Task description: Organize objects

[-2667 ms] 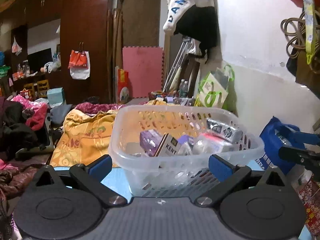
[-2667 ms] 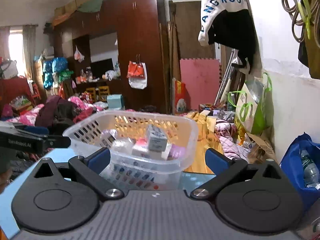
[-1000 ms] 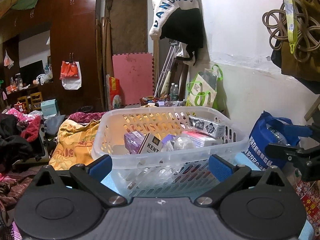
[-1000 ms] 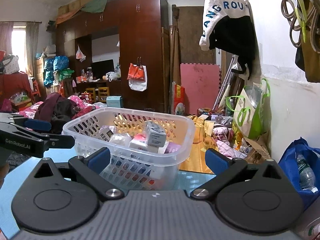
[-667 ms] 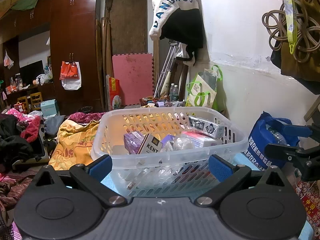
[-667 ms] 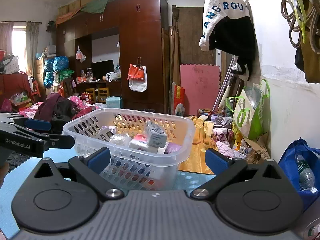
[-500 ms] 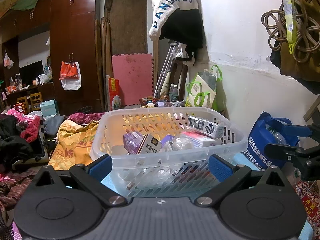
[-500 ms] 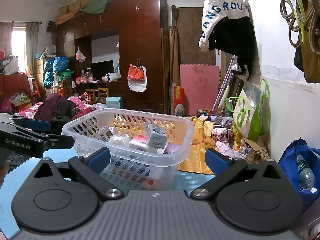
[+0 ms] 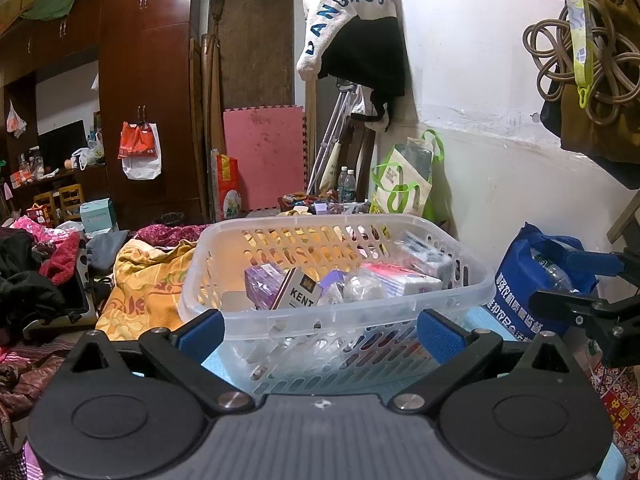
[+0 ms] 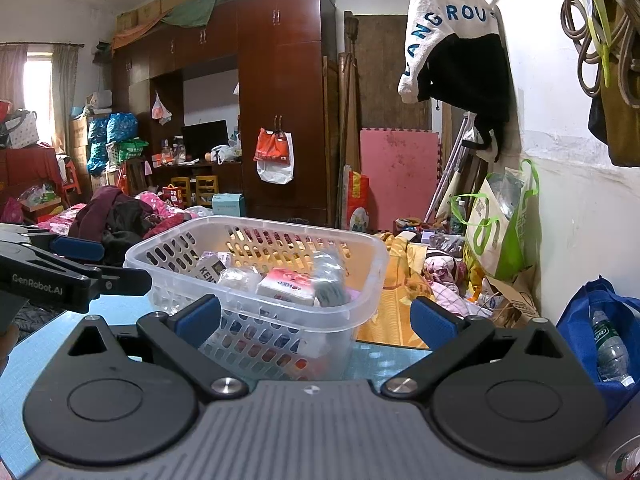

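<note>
Two claws stand before one basket (image 9: 336,316) on the blue desk (image 10: 120,312). The left claw (image 9: 320,330) has its jaws spread wide and it holds nothing; the basket is straight ahead of it, just beyond the blue pads (image 9: 200,330), and it is not between them. The right claw (image 10: 316,318) is also wide apart and empty, with the basket ahead and a little to its left. Inside the basket lie small packs: a KENT box (image 9: 298,290) leaning near the front wall, a purple pack (image 9: 264,284) just left of it, a pink pack (image 10: 286,286) and a clear wrapped thing (image 9: 364,286). A blue bag (image 9: 536,276) stands to the right of the left claw, behind the tip of the right claw.
</note>
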`<control>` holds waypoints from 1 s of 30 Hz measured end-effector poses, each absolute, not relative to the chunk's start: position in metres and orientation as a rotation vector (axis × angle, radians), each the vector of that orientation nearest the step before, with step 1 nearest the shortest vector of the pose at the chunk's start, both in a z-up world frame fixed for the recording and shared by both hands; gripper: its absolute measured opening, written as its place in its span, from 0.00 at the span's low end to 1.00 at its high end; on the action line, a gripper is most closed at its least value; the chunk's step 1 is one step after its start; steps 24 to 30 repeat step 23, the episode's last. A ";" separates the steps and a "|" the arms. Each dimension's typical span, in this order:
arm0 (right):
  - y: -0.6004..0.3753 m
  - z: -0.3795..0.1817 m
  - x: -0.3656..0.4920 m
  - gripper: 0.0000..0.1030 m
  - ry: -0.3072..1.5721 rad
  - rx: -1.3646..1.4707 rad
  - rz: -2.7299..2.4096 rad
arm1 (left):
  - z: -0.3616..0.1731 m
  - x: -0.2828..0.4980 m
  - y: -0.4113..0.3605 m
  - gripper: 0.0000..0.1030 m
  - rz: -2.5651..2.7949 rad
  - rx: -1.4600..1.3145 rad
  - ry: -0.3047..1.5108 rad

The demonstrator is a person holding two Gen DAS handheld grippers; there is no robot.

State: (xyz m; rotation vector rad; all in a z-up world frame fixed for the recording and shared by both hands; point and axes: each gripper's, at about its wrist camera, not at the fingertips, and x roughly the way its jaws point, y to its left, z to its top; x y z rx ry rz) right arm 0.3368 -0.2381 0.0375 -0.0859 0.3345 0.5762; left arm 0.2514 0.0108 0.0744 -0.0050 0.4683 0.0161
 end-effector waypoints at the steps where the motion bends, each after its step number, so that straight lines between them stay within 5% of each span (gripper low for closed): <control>1: -0.238 0.038 0.337 1.00 0.334 -0.086 0.576 | 0.074 0.251 0.011 1.00 0.017 -0.005 0.468; 30: -0.240 0.037 0.336 1.00 0.335 -0.083 0.575 | 0.073 0.253 0.004 1.00 0.013 0.002 0.448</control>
